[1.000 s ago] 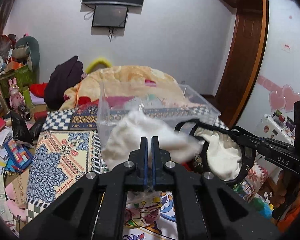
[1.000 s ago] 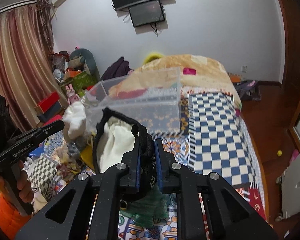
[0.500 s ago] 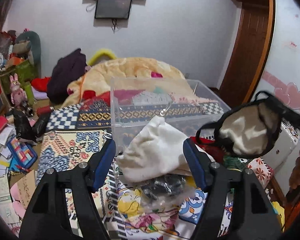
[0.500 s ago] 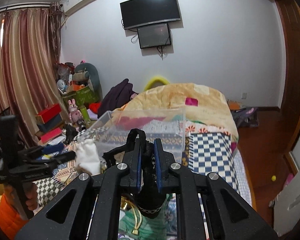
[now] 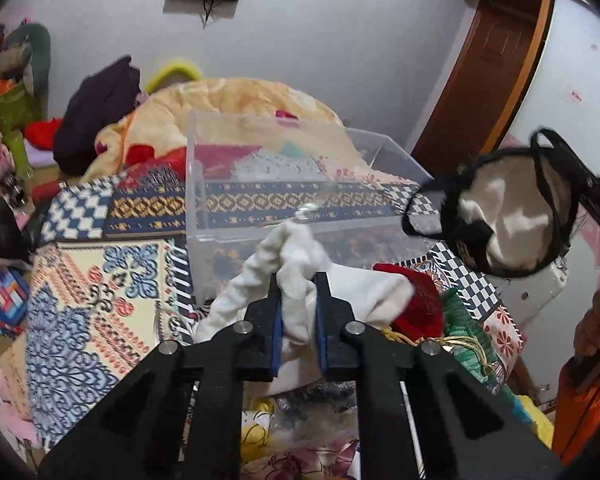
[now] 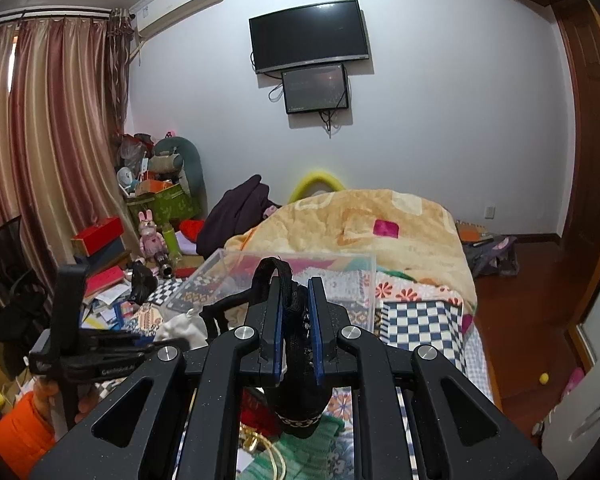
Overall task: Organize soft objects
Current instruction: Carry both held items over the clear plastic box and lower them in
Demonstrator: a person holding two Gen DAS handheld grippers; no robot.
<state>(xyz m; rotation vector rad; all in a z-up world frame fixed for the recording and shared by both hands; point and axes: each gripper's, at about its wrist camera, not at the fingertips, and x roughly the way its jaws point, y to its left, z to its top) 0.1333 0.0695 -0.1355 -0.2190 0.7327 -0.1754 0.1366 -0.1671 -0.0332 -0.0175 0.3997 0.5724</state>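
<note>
Tongs in my left hand point(image 5: 298, 280) are pinched on a crumpled white fabric bundle point(image 5: 300, 280) — it sits on the pile of clothes on the patterned bedspread point(image 5: 92, 280), right up against the near wall of the clear plastic storage bin point(image 5: 284, 184). My right tongs point(image 6: 296, 284) are clamped on the black strap of a black-trimmed cream bra point(image 5: 512, 216), holding it up in the air to the right of the bin — cups hanging free. A red fabric piece point(image 5: 418, 300) lies just beside the white bundle.
</note>
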